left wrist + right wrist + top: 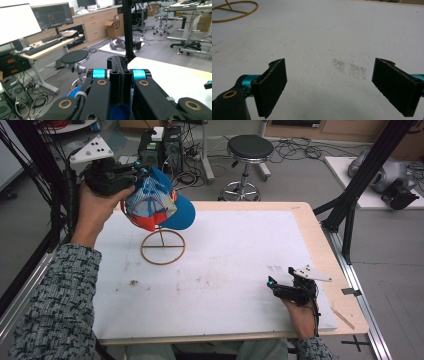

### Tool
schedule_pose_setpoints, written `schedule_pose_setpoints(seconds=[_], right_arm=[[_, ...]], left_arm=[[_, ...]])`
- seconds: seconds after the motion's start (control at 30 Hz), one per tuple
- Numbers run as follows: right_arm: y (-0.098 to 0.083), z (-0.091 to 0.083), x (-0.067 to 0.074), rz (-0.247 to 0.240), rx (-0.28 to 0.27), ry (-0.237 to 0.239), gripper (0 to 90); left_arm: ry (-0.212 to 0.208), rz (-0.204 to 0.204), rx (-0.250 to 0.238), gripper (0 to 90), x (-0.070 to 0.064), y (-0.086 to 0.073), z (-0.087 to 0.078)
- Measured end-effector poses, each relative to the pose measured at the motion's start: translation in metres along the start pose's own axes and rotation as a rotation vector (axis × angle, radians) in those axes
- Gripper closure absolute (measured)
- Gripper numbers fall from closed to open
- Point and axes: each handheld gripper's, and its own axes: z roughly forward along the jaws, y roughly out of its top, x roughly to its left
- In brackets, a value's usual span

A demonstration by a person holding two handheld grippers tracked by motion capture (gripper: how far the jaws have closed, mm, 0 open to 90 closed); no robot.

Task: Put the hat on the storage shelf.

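A blue cap (156, 204) with orange and white panels hangs in the air at the back left, just above a thin wire stand (162, 248) with a ring base. My left gripper (141, 170) holds the cap at its upper edge. In the left gripper view its jaws (120, 63) are pressed together, with blue cap fabric (117, 112) showing beneath them. My right gripper (276, 285) rests low over the white board at the front right. In the right gripper view it (329, 85) stands open with nothing between its fingers, and the stand's ring (234, 11) lies far off at the top left.
A white board (225, 270) covers the wooden table (320, 245). Beyond the far edge stand a black stool (249, 150) and computer towers (160, 147). A black frame post (360, 185) rises at the right.
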Motion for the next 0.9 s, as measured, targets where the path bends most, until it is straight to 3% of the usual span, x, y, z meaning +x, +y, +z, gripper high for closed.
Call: schedule_pose_setpoints(seconds=[0.37,0.9], right_arm=[[0.0,0.001,-0.001,0.004,0.009,0.0,11.7],[-0.001,0.002,0.0,0.006,0.016,0.003,11.7]], left_arm=[[0.032,-0.024,0.041,89.1,0.016,-0.022,-0.001],[0.036,-0.037,0.076,89.1,0.024,-0.047,0.005]])
